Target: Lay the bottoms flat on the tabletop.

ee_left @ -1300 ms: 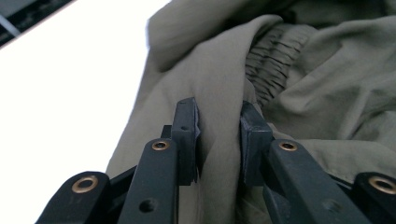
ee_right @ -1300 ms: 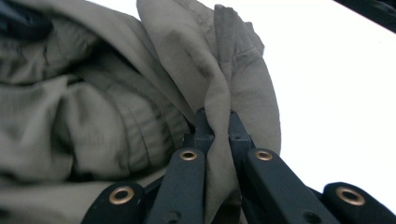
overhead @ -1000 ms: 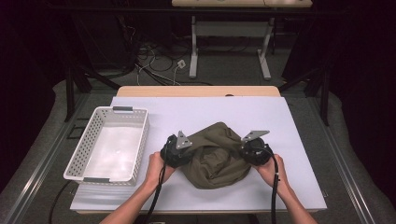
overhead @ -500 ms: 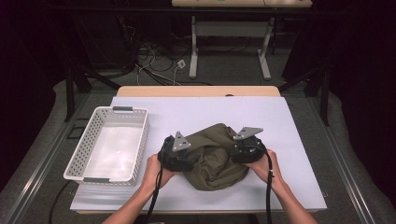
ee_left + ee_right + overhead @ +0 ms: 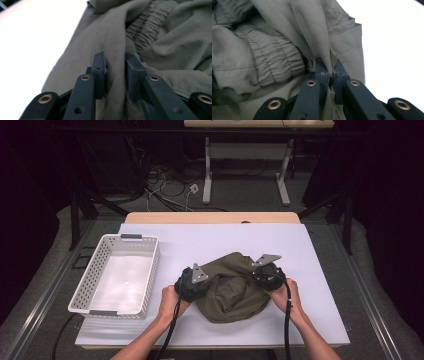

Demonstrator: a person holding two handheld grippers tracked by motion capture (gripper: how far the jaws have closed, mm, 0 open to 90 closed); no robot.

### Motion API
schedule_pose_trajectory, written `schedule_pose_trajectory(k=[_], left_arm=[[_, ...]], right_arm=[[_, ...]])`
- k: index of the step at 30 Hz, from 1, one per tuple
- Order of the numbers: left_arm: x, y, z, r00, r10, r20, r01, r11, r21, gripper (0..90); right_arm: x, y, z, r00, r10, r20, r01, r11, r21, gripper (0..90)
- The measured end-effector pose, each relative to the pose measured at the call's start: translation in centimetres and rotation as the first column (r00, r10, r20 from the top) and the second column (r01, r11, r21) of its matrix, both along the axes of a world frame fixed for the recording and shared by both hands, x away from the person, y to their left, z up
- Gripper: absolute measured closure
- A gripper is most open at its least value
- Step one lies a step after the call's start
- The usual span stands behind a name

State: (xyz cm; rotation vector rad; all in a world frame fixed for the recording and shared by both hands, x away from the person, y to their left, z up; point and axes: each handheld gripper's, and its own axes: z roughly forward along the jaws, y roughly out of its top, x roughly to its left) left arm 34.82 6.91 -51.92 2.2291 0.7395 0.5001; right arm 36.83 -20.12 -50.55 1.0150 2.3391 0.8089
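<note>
- Olive-green cloth garment (image 5: pixel 231 287) is lying bunched near the front of the white table (image 5: pixel 320 320), between the two hands; its heap is running longer from near-left to far-right, with a peak pointing away from the person.
- Left gripper (image 5: pixel 197 282) is sitting at the garment's left edge; in the left gripper view its jaws, which have just been closing, are standing either side of a raised fold of the garment (image 5: pixel 160 45), and I cannot tell whether the pads are pressing it.
- Right gripper (image 5: pixel 260 272) is at the garment's right edge; the right gripper view is showing its jaws pinched tight on a thin fold (image 5: pixel 322 45).
- Gripper views are revealing a gathered elastic band (image 5: pixel 274 62) and stitched hems, which the high view is too coarse to show.
- White slotted basket (image 5: pixel 95 275), seen in the high view, is standing left of the garment, apart from it.
</note>
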Motion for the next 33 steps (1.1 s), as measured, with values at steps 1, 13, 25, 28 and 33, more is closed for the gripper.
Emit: schedule_pose_trajectory(k=[1,13,25,28,33], left_arm=[[0.0,0.2,0.3,1.0000,0.007,0.007,-0.007,0.9999,-0.011,74.3],[0.1,1.7,1.0,0.9987,0.031,-0.042,-0.030,0.9995,0.014,73.2],[0.5,1.0,2.5,0.9998,0.017,-0.004,-0.017,0.9985,-0.053,40.3],[0.8,0.3,1.9,0.9998,-0.009,-0.019,0.008,0.9990,-0.044,40.3],[1.0,-0.8,0.7,0.9976,-0.068,-0.012,0.068,0.9977,0.002,58.1]], right_arm=[[-0.2,-0.3,0.3,0.9999,-0.012,0.007,0.012,0.9999,0.009,86.5],[0.1,-2.4,-1.2,0.9878,-0.102,-0.118,0.094,0.9928,-0.075,79.2],[-2.0,1.5,2.1,0.9928,0.099,-0.068,-0.092,0.9912,0.094,33.6],[-2.3,3.3,1.8,0.9855,0.144,-0.090,-0.133,0.9840,0.118,28.9],[-1.6,5.1,-0.6,0.9685,0.157,-0.193,-0.150,0.9874,0.050,32.7]])
